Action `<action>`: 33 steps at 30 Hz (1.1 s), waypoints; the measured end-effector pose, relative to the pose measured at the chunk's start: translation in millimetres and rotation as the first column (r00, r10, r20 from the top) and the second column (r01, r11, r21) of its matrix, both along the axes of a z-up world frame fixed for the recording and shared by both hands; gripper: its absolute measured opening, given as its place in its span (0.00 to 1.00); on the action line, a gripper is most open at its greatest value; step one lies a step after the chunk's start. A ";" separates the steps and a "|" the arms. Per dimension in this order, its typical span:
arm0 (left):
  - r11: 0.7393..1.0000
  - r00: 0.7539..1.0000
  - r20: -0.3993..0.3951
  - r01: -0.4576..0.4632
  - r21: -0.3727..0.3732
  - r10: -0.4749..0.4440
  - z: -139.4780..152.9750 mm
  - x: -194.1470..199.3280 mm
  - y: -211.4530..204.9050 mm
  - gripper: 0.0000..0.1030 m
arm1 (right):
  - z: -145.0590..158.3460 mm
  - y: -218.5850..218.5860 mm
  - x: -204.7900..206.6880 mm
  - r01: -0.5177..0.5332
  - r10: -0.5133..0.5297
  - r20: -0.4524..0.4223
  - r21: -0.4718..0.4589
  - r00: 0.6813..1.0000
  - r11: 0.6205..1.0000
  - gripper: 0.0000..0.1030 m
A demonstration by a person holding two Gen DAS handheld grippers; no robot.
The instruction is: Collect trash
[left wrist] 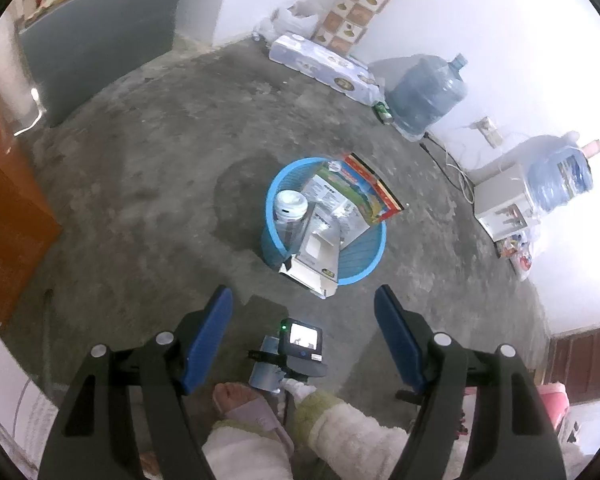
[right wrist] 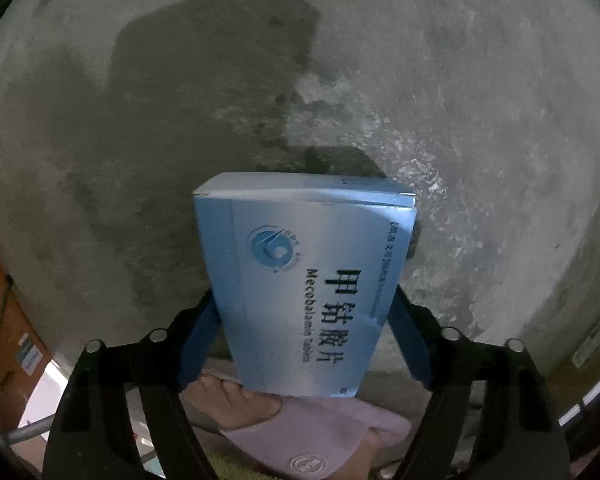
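Note:
A light blue medicine box [right wrist: 300,280] with dark lettering stands on end on the grey concrete floor. My right gripper [right wrist: 302,304] has its blue pads against the box's two sides, shut on it. In the left wrist view the same box [left wrist: 265,370] shows low down, under the right gripper's body with its lit screen. A blue plastic basket [left wrist: 364,256] stands further off, holding a clear jar with a white lid [left wrist: 290,204] and flattened cartons [left wrist: 340,200]. My left gripper [left wrist: 303,296] hangs open and empty above the floor, short of the basket.
A person's foot in a pale slipper [right wrist: 320,436] is right behind the box. Along the white wall stand a water jug [left wrist: 428,92], a wrapped pack of rolls [left wrist: 320,62], a green can [left wrist: 382,111] and a white dispenser [left wrist: 504,204]. Brown wooden furniture [left wrist: 8,208] is at the left.

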State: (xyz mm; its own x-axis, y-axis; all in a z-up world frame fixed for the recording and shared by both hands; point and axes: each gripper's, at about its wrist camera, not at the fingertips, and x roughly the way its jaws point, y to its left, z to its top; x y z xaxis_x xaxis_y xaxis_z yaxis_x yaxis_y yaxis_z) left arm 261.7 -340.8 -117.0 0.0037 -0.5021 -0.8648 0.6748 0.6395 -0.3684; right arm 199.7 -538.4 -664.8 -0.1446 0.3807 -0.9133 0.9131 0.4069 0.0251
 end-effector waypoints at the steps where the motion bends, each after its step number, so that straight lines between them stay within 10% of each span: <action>1: 1.000 1.000 -0.002 -0.007 -0.002 0.007 -0.4 0.6 3.2 0.69 | -1.5 -1.6 -1.5 0.007 -0.007 0.001 -0.002 1.000 1.000 0.70; 15: 0.998 0.999 0.013 -0.050 -0.038 0.050 9.1 1.1 33.8 0.69 | 13.2 -24.7 -24.4 0.036 -0.036 0.074 -0.006 0.997 0.999 0.65; 27: 0.992 0.997 0.031 -0.067 -0.108 0.071 28.9 -8.4 71.7 0.69 | 277.8 -106.5 -76.0 0.029 0.186 0.489 -0.400 0.852 0.916 0.65; 33: 0.986 0.994 0.052 -0.083 -0.146 0.092 46.1 -20.4 106.4 0.69 | 313.3 -148.1 10.1 -0.094 0.379 0.447 -0.539 0.811 0.837 0.66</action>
